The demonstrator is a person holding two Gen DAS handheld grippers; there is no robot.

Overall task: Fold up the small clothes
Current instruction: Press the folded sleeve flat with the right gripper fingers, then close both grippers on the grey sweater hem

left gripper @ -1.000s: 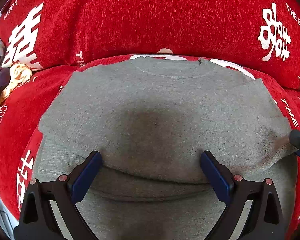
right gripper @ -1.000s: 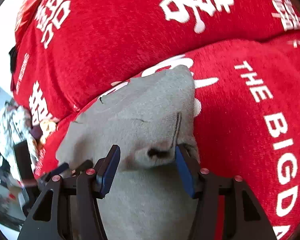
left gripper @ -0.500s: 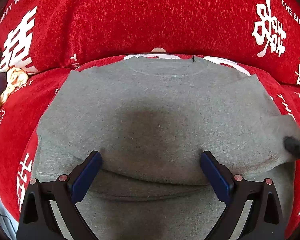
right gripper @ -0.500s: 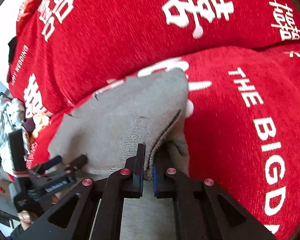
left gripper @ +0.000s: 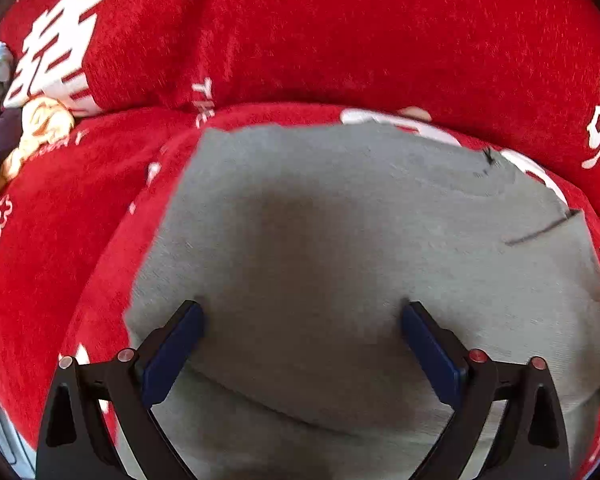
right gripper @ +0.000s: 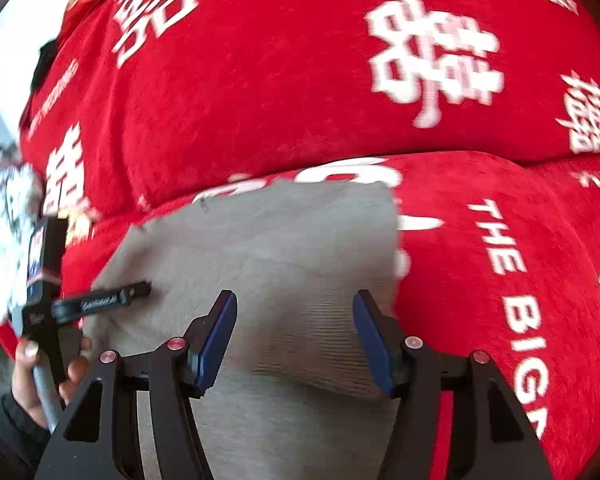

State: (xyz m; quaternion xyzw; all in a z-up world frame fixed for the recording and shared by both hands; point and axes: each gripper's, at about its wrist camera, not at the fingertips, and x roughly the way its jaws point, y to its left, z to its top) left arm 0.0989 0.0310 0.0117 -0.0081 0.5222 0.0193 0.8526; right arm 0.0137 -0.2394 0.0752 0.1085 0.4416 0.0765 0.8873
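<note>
At the far left edge of the left wrist view a heap of pale and peach laundry [left gripper: 32, 132] lies on the red sofa cover [left gripper: 340, 32], which is printed with white characters. The grey sweater [left gripper: 340, 240] is spread flat on the seat, neckline toward the backrest. The left tool [left gripper: 302, 322] stands over the sweater's lower middle with its blue fingers [left gripper: 172, 354] spread wide, nothing between them and grey cloth filling the gap and running on ahead of the tips. In the right wrist view the left tool [right gripper: 140, 291] shows at the left, gripped by the person's hand [right gripper: 40, 372], its tip over the sweater's left side. The right tool [right gripper: 294, 306] hovers over the sweater's [right gripper: 284, 248] right part, its jaws wide apart and holding nothing, with a ribbed cuff [right gripper: 320, 344] lying between and just under the fingers.
</note>
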